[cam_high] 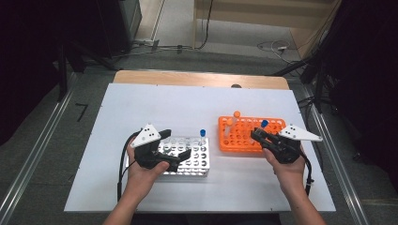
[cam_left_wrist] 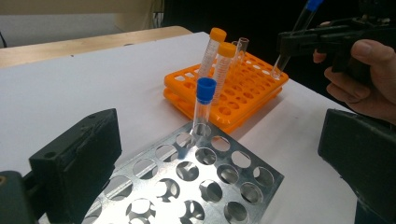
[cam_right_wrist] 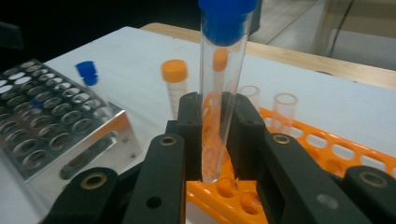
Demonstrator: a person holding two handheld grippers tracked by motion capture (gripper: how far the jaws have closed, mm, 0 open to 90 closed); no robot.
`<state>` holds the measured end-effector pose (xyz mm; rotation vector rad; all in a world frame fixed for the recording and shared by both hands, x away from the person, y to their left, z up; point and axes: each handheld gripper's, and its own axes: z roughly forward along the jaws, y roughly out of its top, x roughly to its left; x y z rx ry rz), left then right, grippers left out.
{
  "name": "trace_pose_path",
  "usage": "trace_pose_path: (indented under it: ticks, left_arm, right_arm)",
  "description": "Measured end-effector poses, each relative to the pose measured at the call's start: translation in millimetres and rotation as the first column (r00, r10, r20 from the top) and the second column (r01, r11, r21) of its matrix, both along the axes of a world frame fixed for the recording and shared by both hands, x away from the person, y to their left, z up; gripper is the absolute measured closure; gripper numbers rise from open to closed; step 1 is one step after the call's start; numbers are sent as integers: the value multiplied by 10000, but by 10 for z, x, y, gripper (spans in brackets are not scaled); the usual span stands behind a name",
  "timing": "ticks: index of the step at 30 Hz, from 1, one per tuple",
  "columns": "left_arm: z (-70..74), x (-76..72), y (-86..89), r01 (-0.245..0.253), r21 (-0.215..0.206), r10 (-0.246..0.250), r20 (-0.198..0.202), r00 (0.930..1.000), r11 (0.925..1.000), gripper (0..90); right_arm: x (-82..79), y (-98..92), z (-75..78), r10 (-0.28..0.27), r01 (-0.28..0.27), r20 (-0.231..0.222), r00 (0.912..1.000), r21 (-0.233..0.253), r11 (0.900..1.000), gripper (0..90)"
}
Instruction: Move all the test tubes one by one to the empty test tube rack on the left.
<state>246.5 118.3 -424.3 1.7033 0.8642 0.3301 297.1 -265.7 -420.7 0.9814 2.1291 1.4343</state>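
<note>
R gripper clamps blue-capped tube upright, tip just above orange rack holes, presumably mid-transfer to metal rack at its 9 o'clock. L gripper hangs over metal rack, jaws apart, empty; prob. steadying.

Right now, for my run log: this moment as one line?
right gripper shut on blue-capped tube | over orange rack | left gripper open
</note>
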Motion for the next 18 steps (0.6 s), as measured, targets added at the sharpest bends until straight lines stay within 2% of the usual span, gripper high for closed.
trace_pose_path:
  ticks: [9,18]
  left_arm:
    - [45,-31,-50,221,13,-221,123,9997,9998,2]
    - [103,-75,-142,739,-78,-736,284,9969,9972,54]
  right_arm:
    - [-100,228,13,1048,-1048,-118,9944,34,9945,749]
    - [-225,476,23,1995,-1997,-239,9796,-33,9799,749]
